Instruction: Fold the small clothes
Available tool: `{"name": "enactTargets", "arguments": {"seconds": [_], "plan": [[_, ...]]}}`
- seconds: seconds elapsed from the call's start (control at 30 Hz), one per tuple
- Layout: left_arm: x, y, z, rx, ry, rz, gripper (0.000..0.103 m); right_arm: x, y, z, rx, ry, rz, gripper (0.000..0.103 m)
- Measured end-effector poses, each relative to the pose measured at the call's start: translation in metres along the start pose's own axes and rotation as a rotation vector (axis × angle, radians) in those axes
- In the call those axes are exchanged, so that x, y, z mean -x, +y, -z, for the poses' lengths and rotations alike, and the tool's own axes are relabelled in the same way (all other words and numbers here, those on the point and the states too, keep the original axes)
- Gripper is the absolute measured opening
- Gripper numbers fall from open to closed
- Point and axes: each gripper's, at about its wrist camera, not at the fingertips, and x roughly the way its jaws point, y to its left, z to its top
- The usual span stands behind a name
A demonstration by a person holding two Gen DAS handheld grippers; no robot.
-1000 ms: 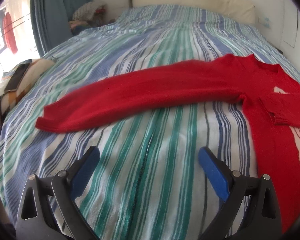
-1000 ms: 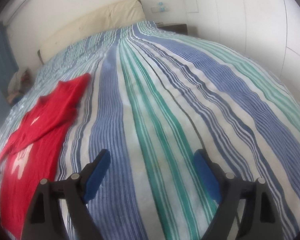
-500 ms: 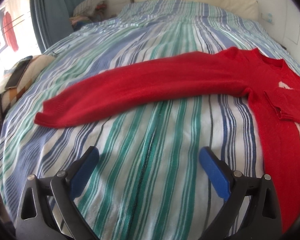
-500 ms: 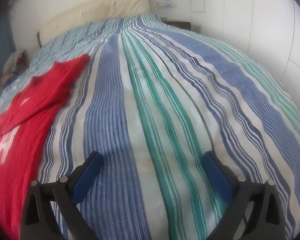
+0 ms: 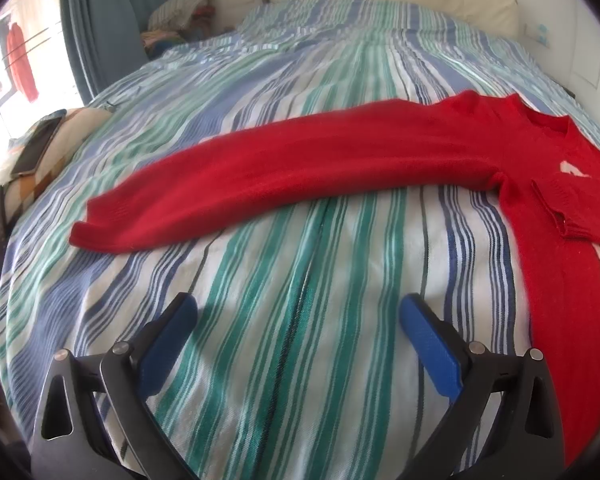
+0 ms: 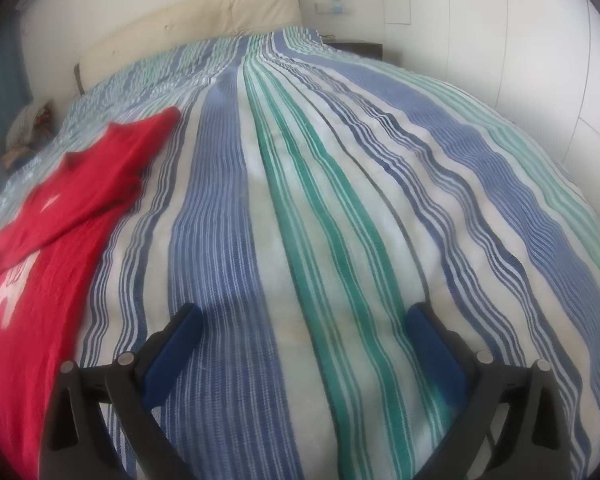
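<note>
**Both grippers spread above the bed, red sweater lying flat**

Left gripper (image 5: 298, 312) hangs over bare striped cloth, blue pads (image 5: 428, 344) wide apart, nothing between them. Right gripper (image 6: 300, 320) likewise: splayed, empty, over the striped bedspread (image 6: 340, 220).

Red sweater (image 5: 560, 248) lies flat on the bedspread, to the right in the left wrist view. One long sleeve (image 5: 280, 172) stretches leftward across the stripes, cuff at the far left. Other sleeve is folded over the chest, its cuff (image 5: 564, 208) beside a white motif. Neither gripper touches the garment.

Beyond: cream headboard (image 6: 204, 20), blue curtain (image 5: 100, 20), a phone (image 5: 36, 148) on a checked cushion at the bed's left edge.
</note>
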Motion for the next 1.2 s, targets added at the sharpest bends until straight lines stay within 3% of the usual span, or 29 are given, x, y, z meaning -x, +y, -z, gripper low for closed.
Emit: {"name": "enactTargets", "arguments": {"seconds": [1.2], "plan": [[-0.0021,0.0003,0.001,-0.003,0.007,-0.002,0.102,0.0003,0.0001,-0.0002,0.0,0.001,0.0,0.101]]}}
